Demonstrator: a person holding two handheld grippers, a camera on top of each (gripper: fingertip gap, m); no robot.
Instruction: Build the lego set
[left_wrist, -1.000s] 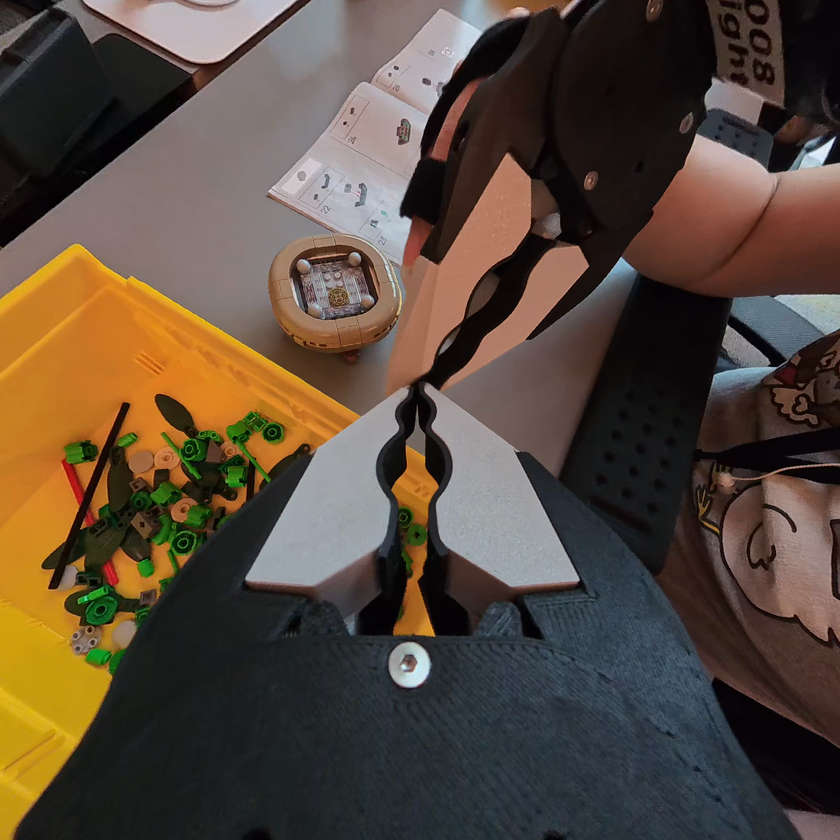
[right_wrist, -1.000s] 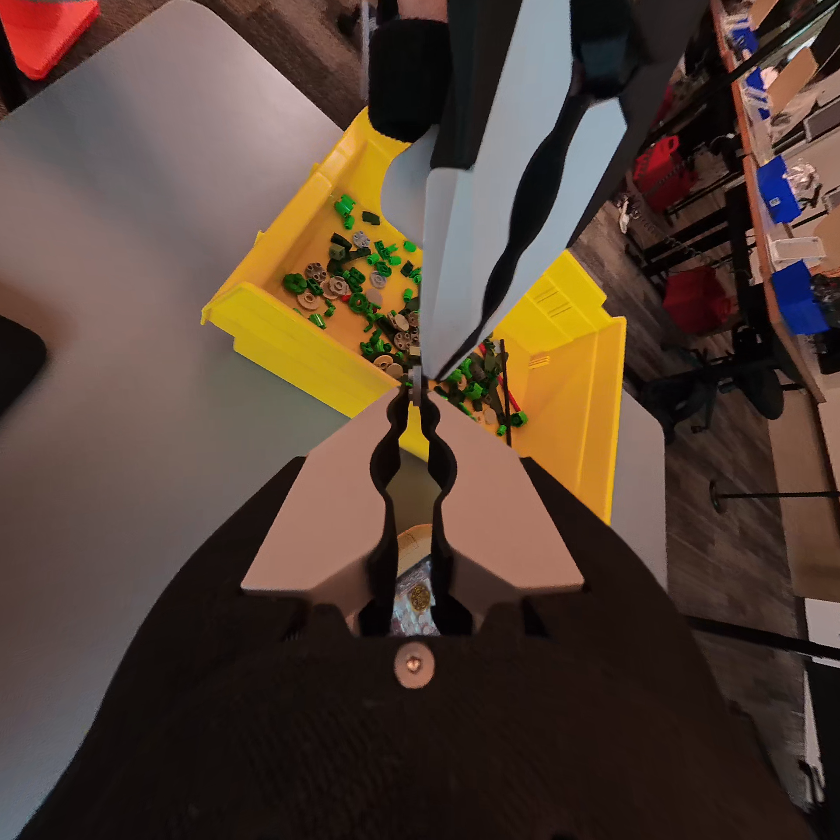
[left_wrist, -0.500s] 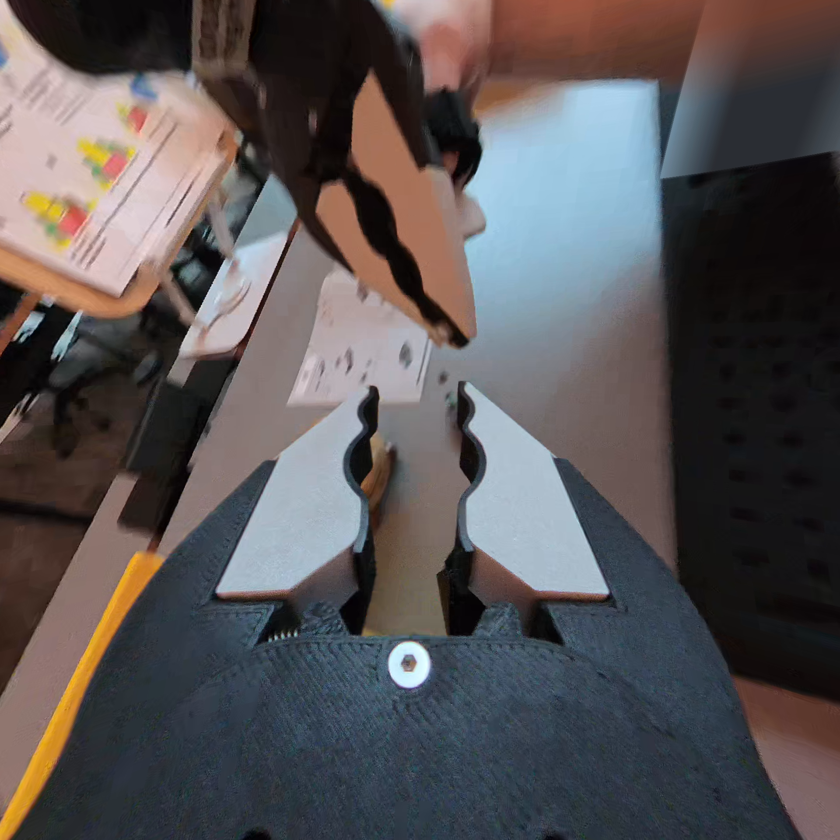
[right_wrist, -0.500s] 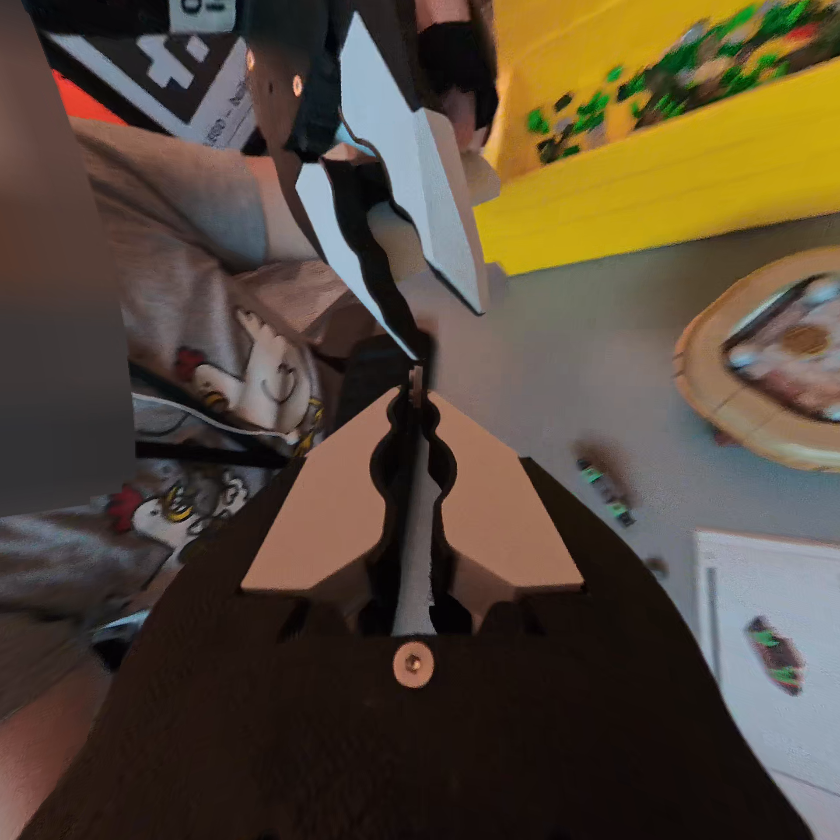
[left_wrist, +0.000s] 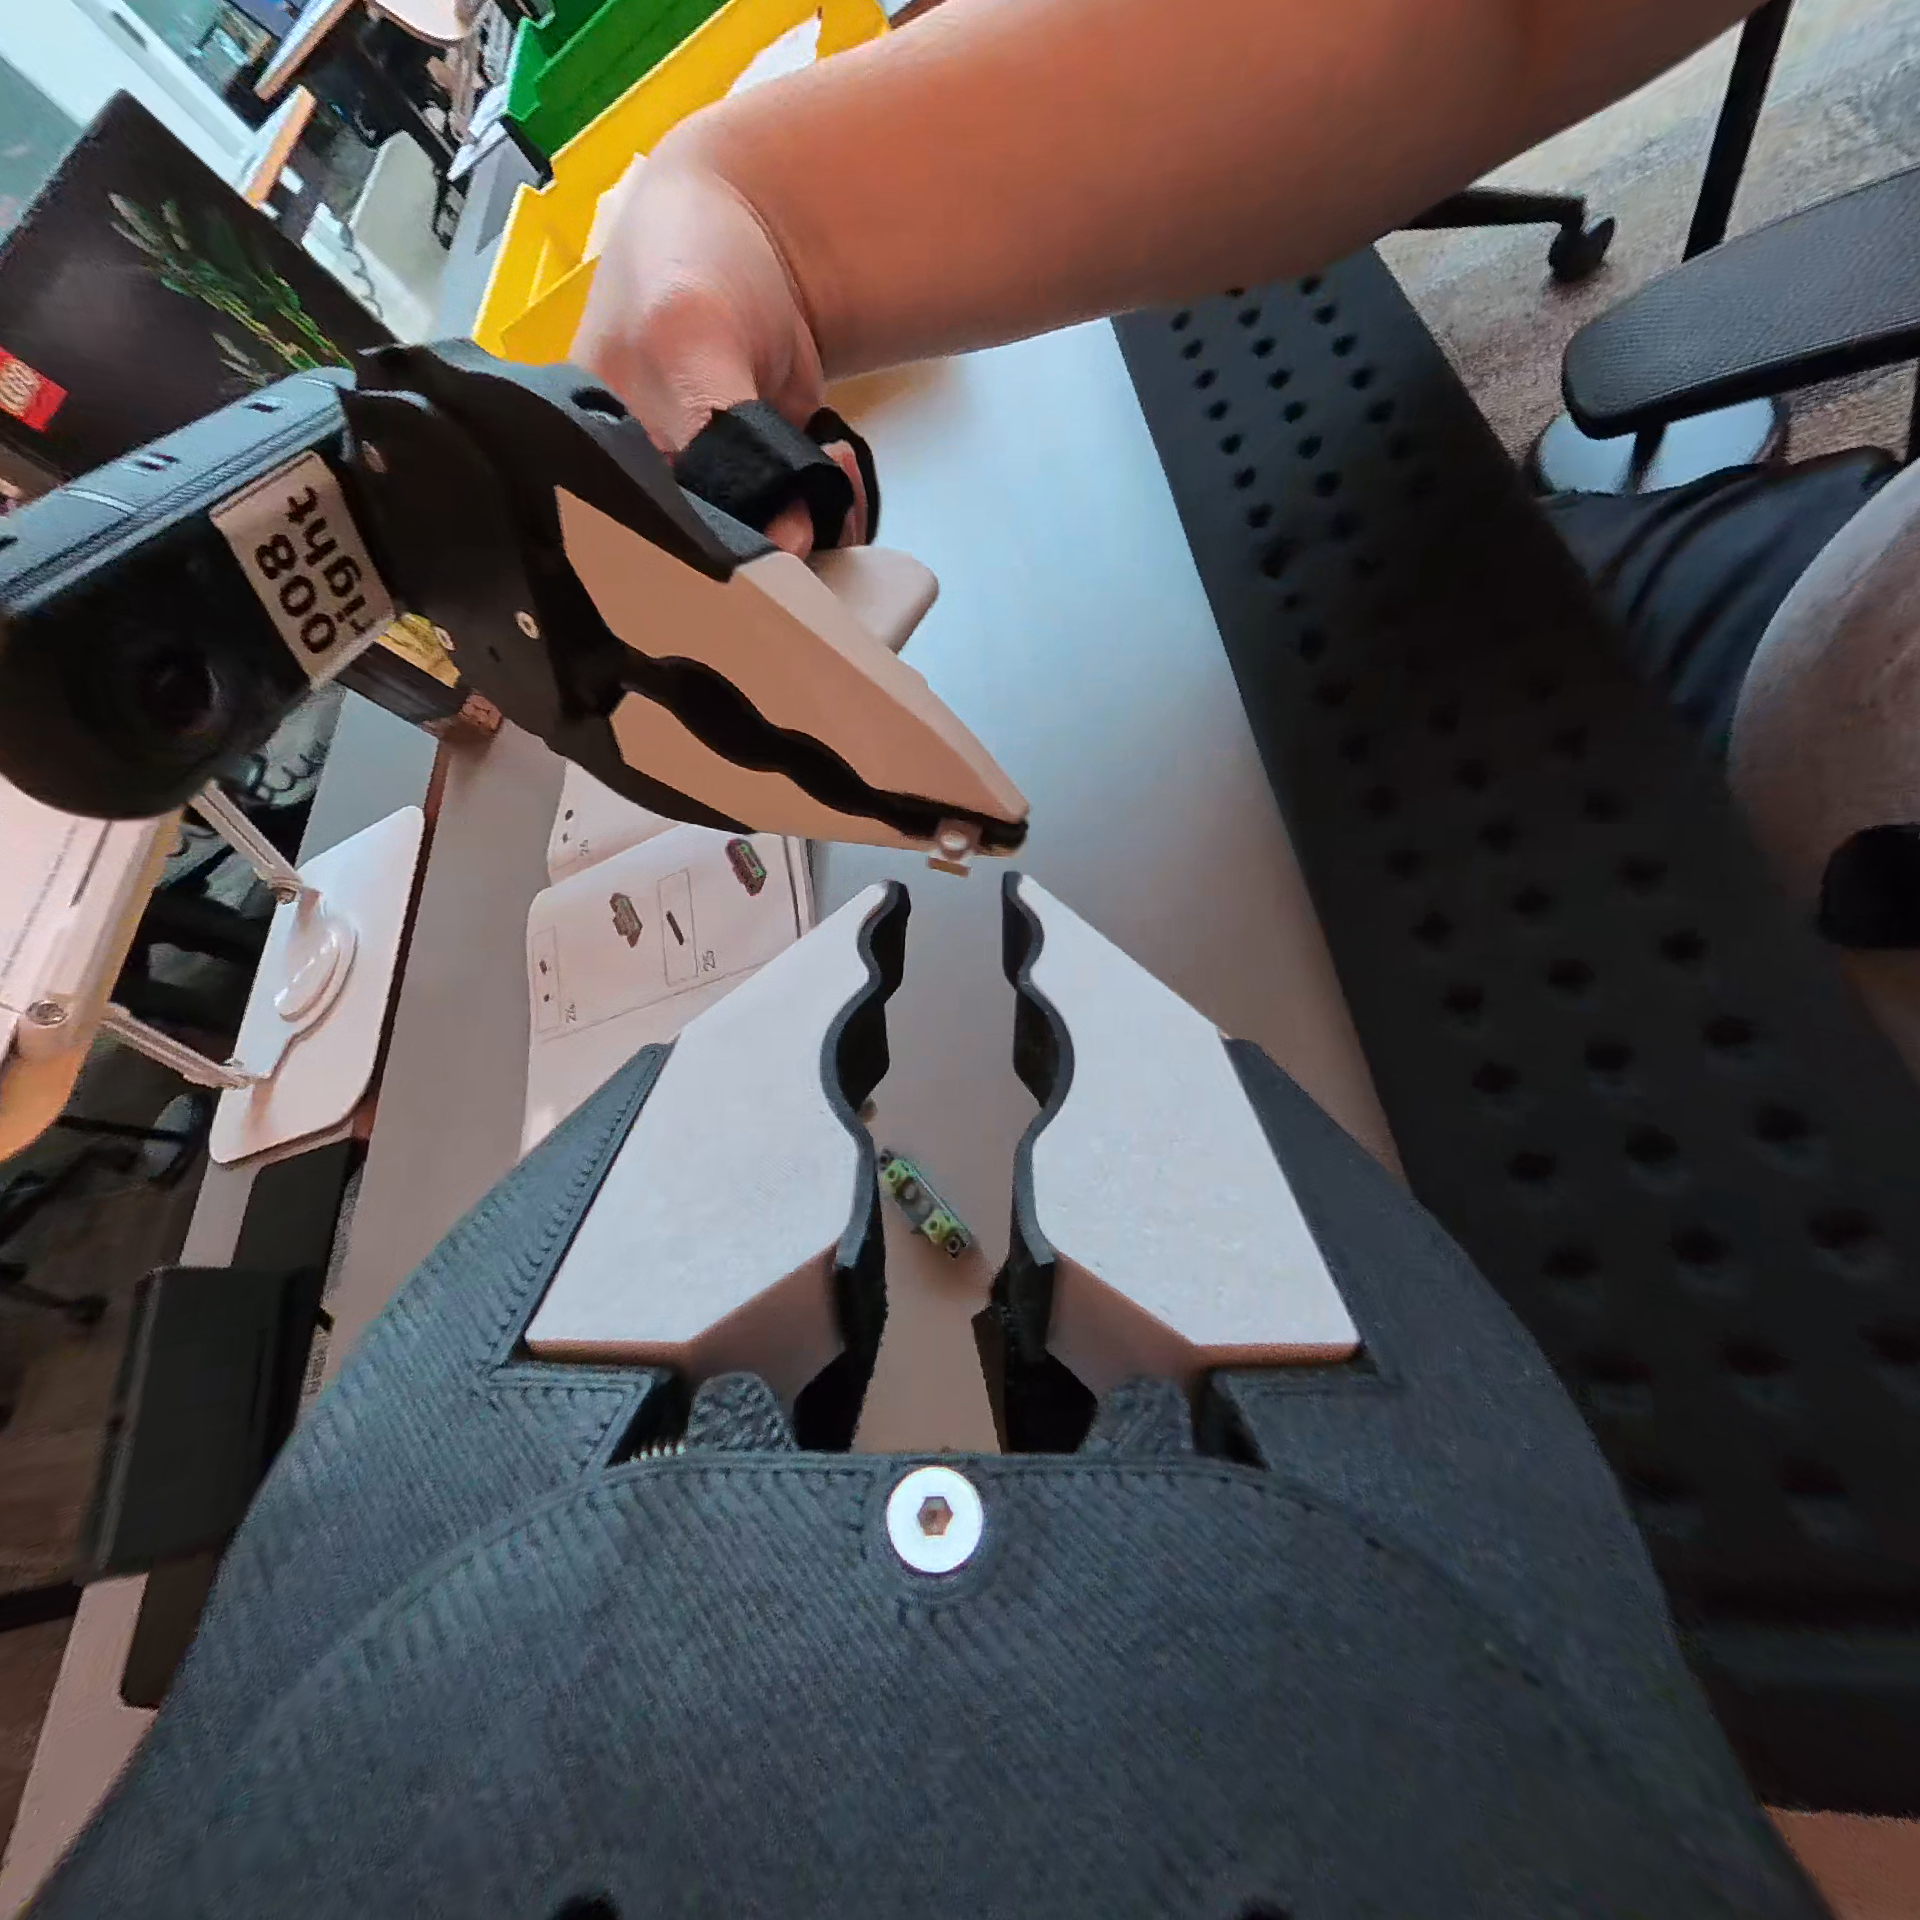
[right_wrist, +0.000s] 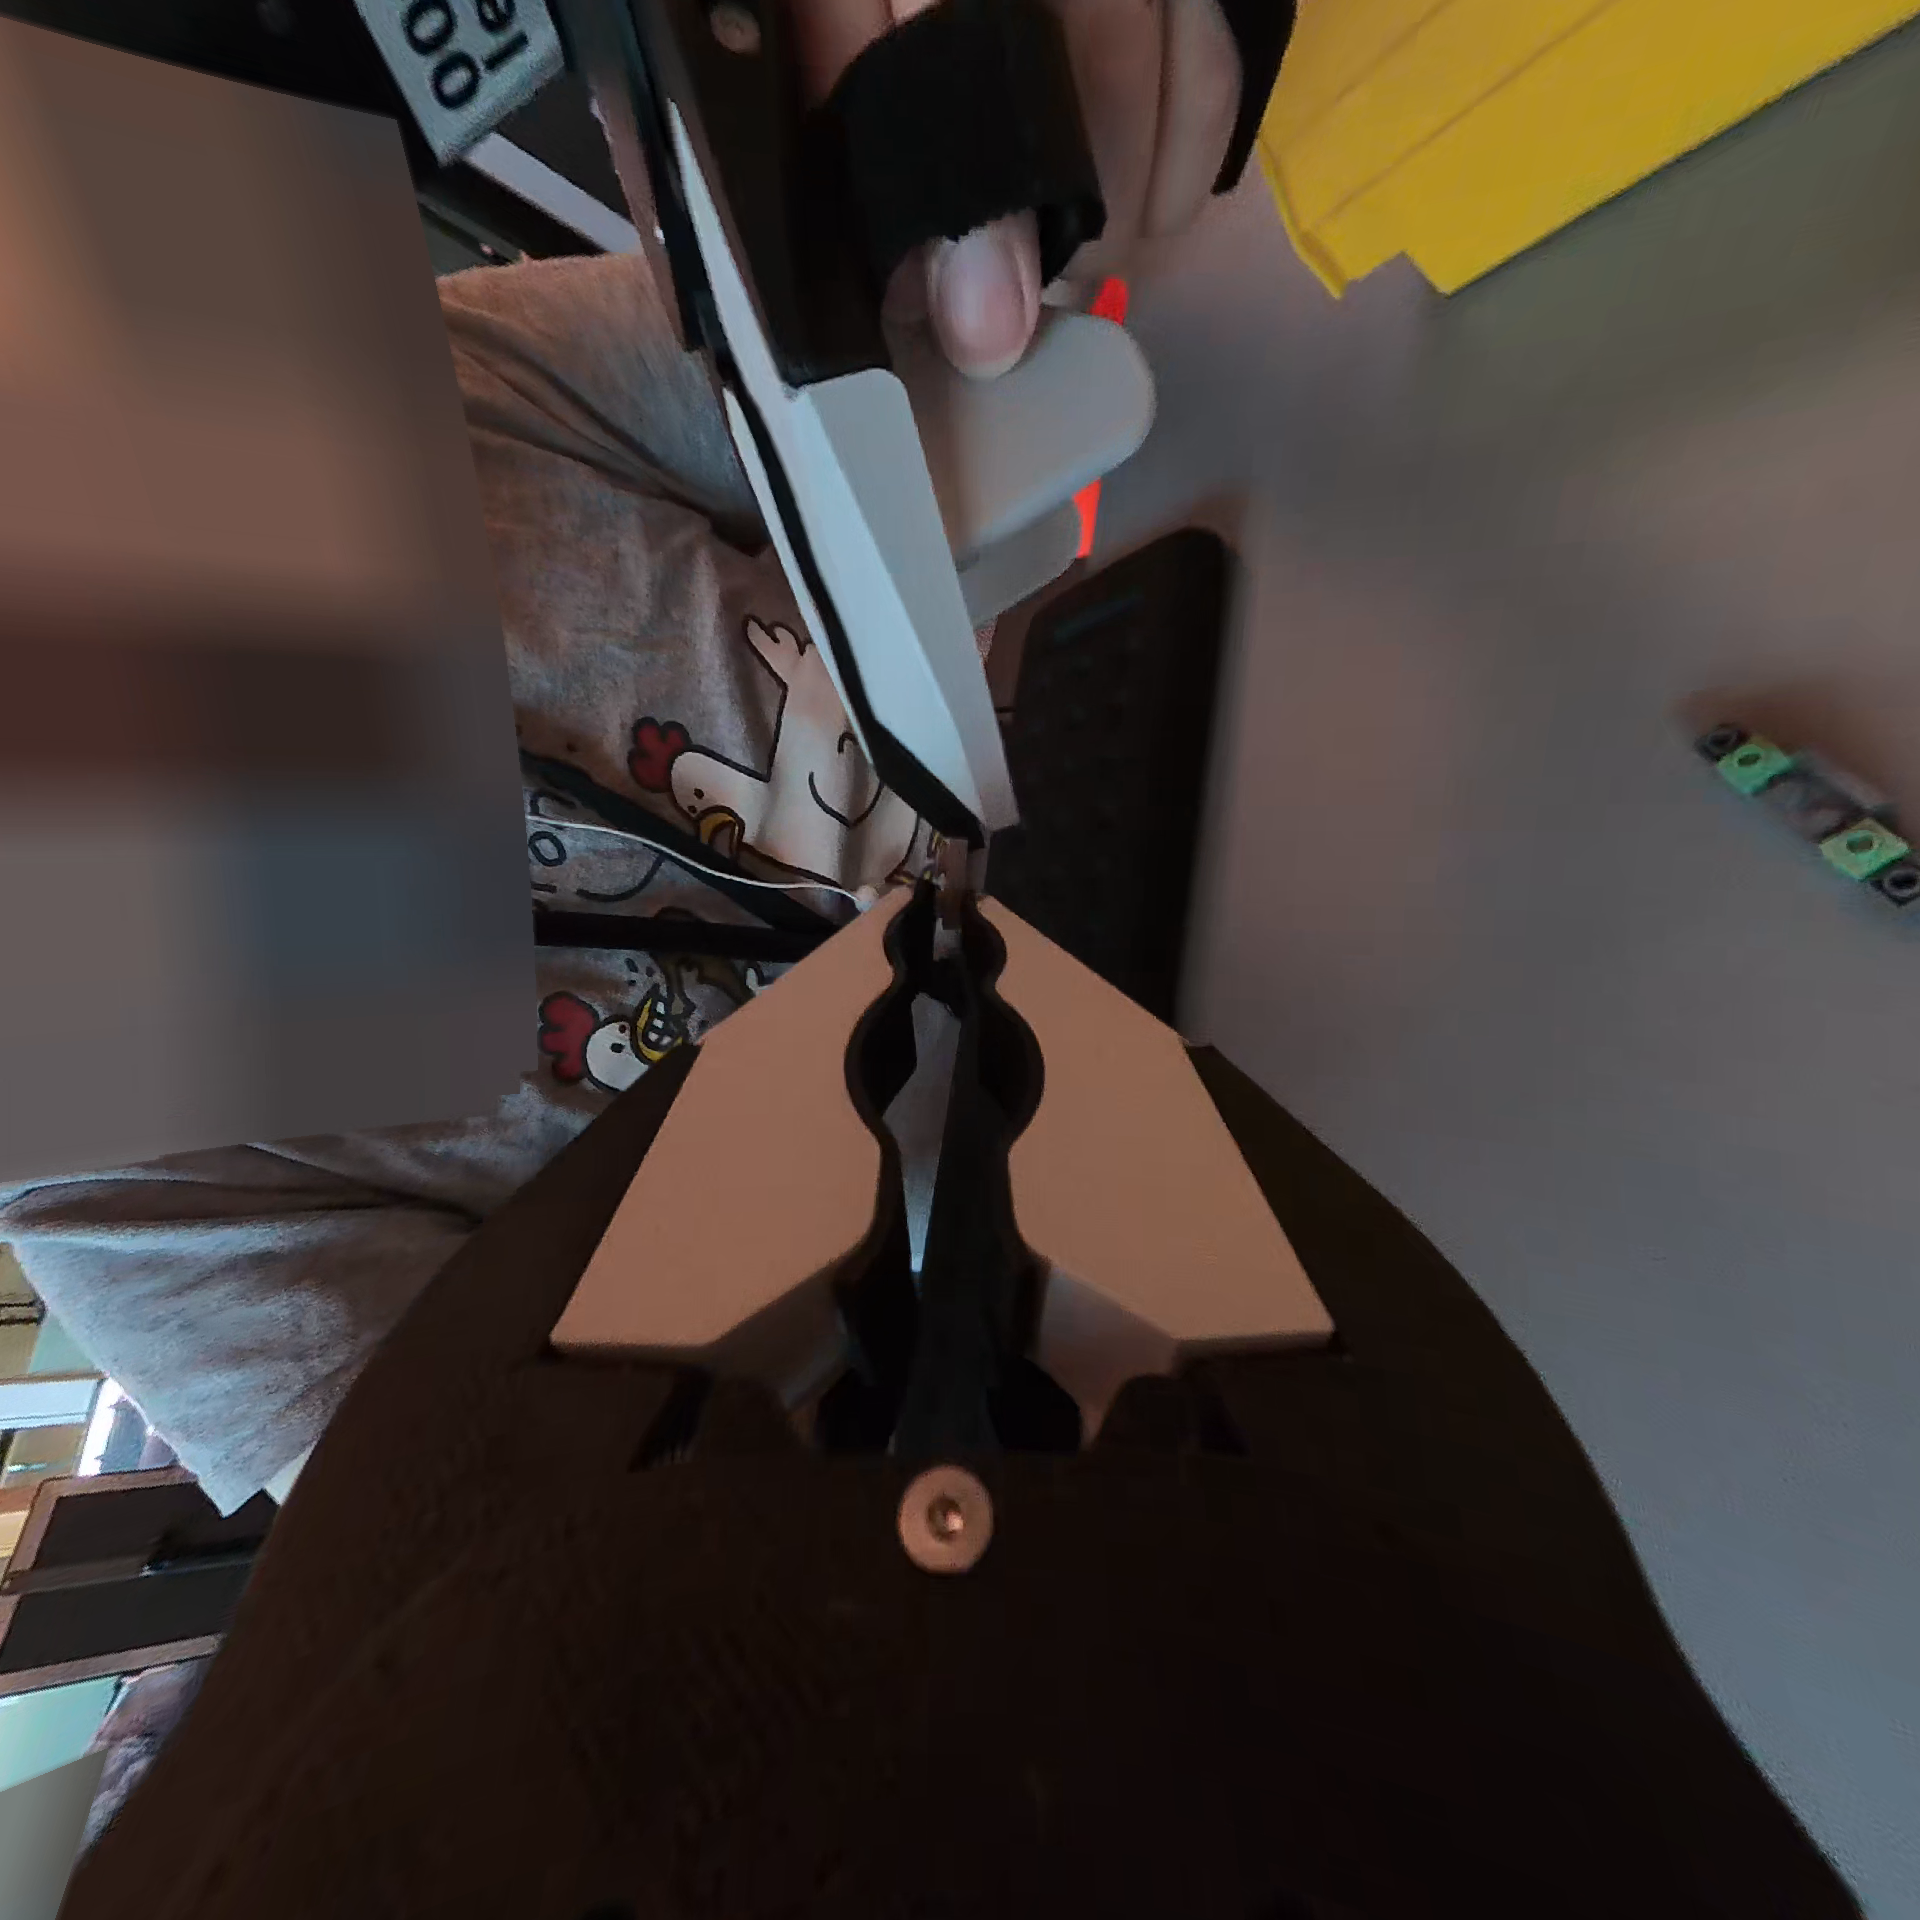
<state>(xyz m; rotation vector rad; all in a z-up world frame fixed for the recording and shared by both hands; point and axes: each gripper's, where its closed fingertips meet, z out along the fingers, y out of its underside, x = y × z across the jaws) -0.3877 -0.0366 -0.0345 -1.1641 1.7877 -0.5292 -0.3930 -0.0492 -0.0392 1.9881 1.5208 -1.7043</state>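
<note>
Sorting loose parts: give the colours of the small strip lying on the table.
Dark strip with two green squares, clearest in the right wrist view.

Pinched piece (left_wrist: 954, 844) perhaps grey, tiny.

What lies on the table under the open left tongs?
A small dark strip with green pieces lies on the grey table, framed by the open left tongs. Their body hides anything nearer.
</note>
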